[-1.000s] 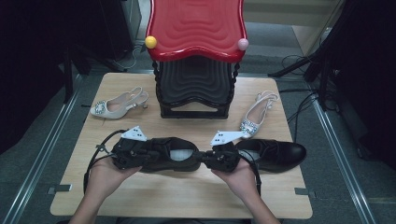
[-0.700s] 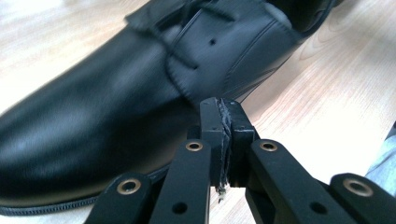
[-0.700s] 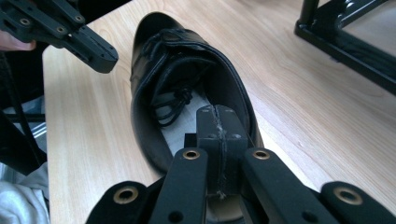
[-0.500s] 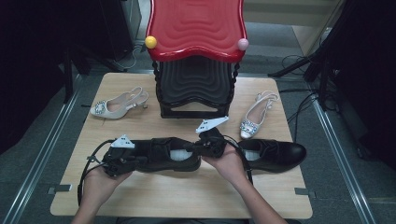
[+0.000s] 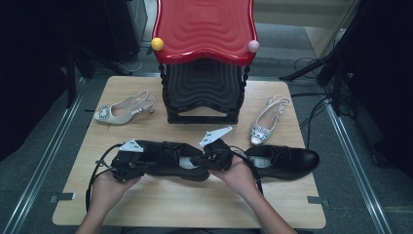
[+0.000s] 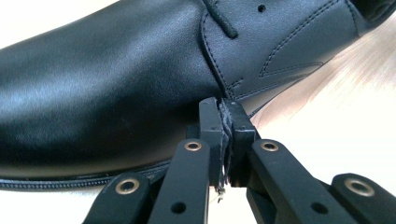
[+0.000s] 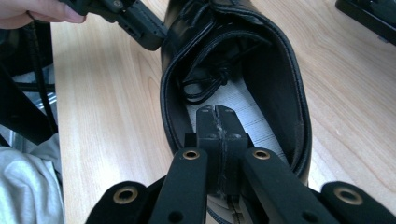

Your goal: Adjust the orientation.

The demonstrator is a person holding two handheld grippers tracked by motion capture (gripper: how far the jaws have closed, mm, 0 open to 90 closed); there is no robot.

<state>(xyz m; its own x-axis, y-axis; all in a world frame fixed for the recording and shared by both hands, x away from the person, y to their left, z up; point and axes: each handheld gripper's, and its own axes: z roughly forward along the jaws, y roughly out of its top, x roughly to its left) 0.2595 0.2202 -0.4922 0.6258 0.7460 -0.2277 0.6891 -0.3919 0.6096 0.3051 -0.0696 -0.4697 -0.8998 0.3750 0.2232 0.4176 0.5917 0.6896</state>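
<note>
Two black shoes are seen on the wooden counter (image 5: pixel 160 204) in the high view. The near black shoe (image 5: pixel 168 158) lies on its side-to-side line between the two hands, while the second black shoe (image 5: pixel 287 161) rests just to the right of it, toe pointing right. The left tool (image 5: pixel 127 165) is held at the toe end of the near shoe and the right tool (image 5: pixel 210 157) at its heel end; the jaws of both are covered by the tool bodies and the hands, so their state cannot be read here. A red-topped black stool (image 5: pixel 204 58) stands at the back of the counter, with a pale slingback (image 5: pixel 124 108) to its left and a silver slingback (image 5: pixel 268 122) to its right.

In the left gripper view, the left tool (image 6: pixel 226 109) is shown with its jaws pressed together, nothing clearly between them, their tips right against the side of the near shoe (image 6: pixel 116 79) by the lacing; actual contact cannot be confirmed. The toe and heel of the shoe are cut off by the frame.

In the right gripper view, the right tool (image 7: pixel 217 116) is seen with jaws closed on each other, poised over the opening of the near shoe (image 7: pixel 285 84), above its grey insole (image 7: pixel 247 112). Whether the tips touch the insole cannot be told. The other tool (image 7: pixel 135 18) is seen at the far end, partly cut off.
</note>
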